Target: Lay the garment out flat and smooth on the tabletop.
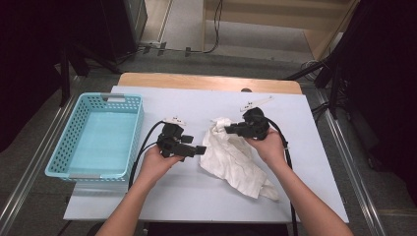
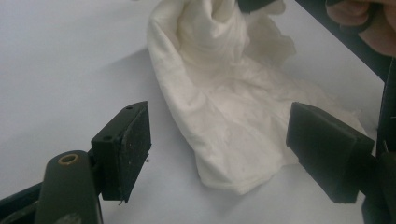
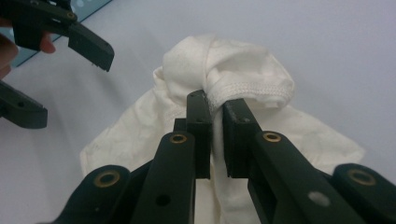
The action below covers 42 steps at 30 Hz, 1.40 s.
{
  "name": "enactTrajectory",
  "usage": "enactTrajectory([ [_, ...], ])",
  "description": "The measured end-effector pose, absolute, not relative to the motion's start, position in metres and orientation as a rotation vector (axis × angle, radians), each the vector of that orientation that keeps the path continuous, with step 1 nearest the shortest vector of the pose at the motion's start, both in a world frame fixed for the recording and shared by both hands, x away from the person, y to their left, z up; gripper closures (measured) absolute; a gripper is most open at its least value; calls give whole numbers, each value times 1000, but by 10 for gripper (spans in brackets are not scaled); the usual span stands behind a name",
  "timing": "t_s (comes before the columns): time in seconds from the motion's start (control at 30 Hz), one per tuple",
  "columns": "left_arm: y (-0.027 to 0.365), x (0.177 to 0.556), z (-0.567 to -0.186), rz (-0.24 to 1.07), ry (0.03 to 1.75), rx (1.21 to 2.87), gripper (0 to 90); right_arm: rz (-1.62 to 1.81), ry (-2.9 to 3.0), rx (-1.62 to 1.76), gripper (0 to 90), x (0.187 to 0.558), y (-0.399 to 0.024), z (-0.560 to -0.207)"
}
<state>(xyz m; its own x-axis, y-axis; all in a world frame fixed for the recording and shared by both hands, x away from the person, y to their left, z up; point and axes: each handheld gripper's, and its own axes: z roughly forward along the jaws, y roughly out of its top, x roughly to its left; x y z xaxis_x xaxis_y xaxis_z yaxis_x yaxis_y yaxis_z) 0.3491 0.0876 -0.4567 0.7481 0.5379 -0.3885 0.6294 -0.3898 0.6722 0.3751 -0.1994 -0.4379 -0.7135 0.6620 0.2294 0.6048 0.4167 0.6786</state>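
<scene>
A wooden table carries a pale blue-white sheet that covers nearly all of its top; a strip of bare wood shows along the far edge. On the sheet lie 2 things: a turquoise perforated basket at the left edge, and a crumpled white cloth right of centre, partly lifted at its far end.

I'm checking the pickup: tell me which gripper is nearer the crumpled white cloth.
Right. The right gripper is clamped on a fold of the crumpled white cloth, lifting it; the left gripper hangs open just beside its edge, not touching.
</scene>
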Motion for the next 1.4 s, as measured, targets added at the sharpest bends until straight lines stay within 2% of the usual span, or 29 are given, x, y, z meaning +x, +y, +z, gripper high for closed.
enactTrajectory([
  [0.2, 87, 349, -457, -137, 877, 2085, 225, 1170, 2562, 1188, 803, 385, -207, -433],
  [0.77, 86, 349, -459, -140, 877, 2091, 224, 1154, 2442, 1424, 784, 416, -252, -452],
  [1.17, 88, 350, -459, -135, 883, 2088, 224, 1248, 2389, 1368, 570, 397, -270, -434],
  [1.4, 89, 350, -459, -134, 894, 2083, 225, 1250, 2448, 1317, 526, 376, -268, -437],
])
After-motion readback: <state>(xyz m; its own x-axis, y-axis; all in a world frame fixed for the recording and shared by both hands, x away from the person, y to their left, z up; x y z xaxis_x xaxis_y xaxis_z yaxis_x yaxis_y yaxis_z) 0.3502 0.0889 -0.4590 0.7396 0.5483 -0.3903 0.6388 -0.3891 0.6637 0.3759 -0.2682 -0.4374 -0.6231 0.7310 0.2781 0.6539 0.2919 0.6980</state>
